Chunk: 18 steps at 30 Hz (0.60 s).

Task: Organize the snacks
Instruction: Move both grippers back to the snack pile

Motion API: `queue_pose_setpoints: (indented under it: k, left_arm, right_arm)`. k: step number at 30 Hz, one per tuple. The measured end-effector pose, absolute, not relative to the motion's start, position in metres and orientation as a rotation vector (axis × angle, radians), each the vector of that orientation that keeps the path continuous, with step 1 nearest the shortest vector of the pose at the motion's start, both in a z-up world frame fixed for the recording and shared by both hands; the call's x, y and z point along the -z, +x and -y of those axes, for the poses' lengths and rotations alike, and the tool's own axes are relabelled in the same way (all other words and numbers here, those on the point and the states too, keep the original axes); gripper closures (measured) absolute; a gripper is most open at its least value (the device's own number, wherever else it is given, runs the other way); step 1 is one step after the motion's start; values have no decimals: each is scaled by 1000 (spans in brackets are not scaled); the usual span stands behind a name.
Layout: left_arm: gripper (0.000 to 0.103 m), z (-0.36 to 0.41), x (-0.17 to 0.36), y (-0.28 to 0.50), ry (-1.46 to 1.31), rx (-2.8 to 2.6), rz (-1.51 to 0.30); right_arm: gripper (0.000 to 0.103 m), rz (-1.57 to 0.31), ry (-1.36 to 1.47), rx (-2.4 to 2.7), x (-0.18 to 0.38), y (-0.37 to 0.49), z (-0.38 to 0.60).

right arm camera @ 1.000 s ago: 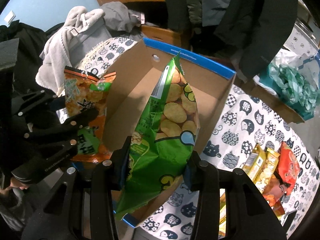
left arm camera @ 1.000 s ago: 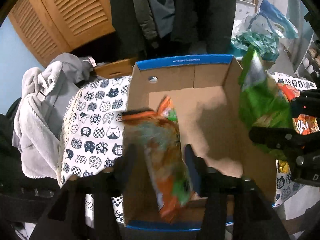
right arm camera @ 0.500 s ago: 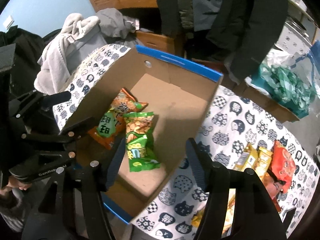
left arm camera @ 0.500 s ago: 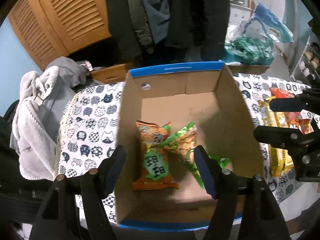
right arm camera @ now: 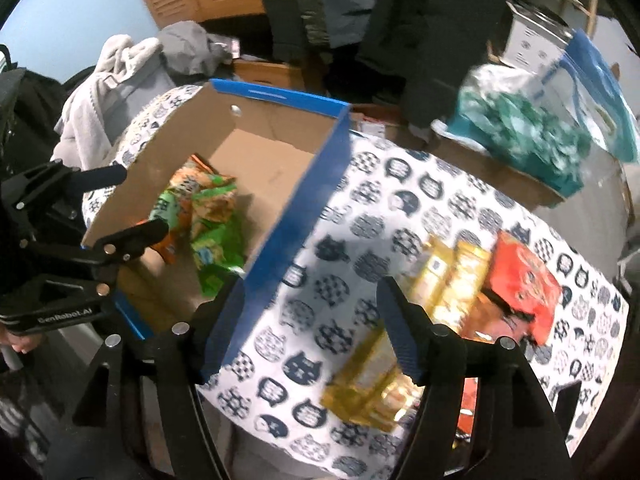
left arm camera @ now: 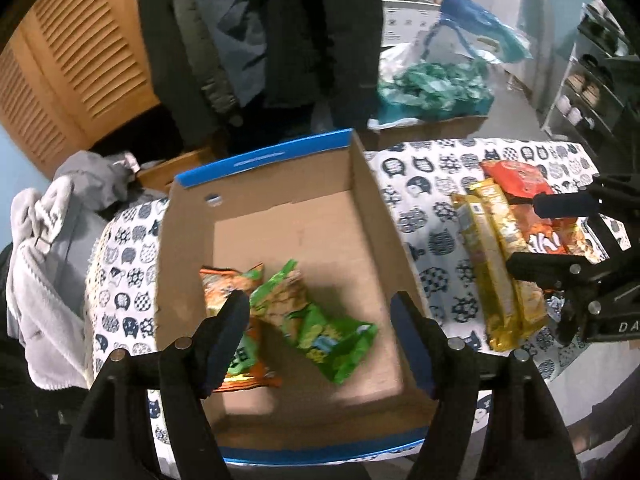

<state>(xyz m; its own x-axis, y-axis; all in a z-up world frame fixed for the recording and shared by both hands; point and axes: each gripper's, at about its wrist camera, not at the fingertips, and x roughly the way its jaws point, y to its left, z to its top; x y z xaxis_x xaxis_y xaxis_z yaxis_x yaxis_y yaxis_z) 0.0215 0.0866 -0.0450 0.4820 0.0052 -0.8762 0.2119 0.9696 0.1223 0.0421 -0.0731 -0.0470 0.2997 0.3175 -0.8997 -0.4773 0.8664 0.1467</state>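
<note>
An open cardboard box (left arm camera: 362, 184) with blue rims stands on the cat-print tablecloth (left arm camera: 434, 236). Inside it lie an orange snack bag (left arm camera: 224, 280) and a green snack bag (left arm camera: 324, 332), side by side and overlapping. My left gripper (left arm camera: 318, 308) hovers above them, its jaws opening with nothing between them. My right gripper (right arm camera: 310, 292) hangs over the box's blue right wall (right arm camera: 304, 200) and the cloth, its jaws opening too and empty. Right of the box lie yellow snack packs (right arm camera: 452, 276) and a red bag (right arm camera: 524, 288).
Grey towels and clothes (left arm camera: 44, 272) are piled to the left of the table. Dark coats (left arm camera: 280, 40) hang behind it. A box with teal plastic bags (left arm camera: 432, 88) stands at the back right, and shelves (left arm camera: 592, 92) at the far right.
Each gripper held a bag over the box; both bags have dropped into it. Both grippers opened and moved right, the right one past the box wall toward the yellow packs.
</note>
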Motion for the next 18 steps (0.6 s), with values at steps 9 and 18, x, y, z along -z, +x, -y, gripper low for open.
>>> queue_pose_setpoints:
  k: [9, 18]
  left_arm:
    - [29, -49, 48, 18, 189, 218, -1100]
    - [29, -5, 52, 24, 194, 272, -1124]
  right_arm:
    - [34, -1153, -138, -464, 51, 38, 132]
    - [32, -1149, -128, -409, 53, 31, 176]
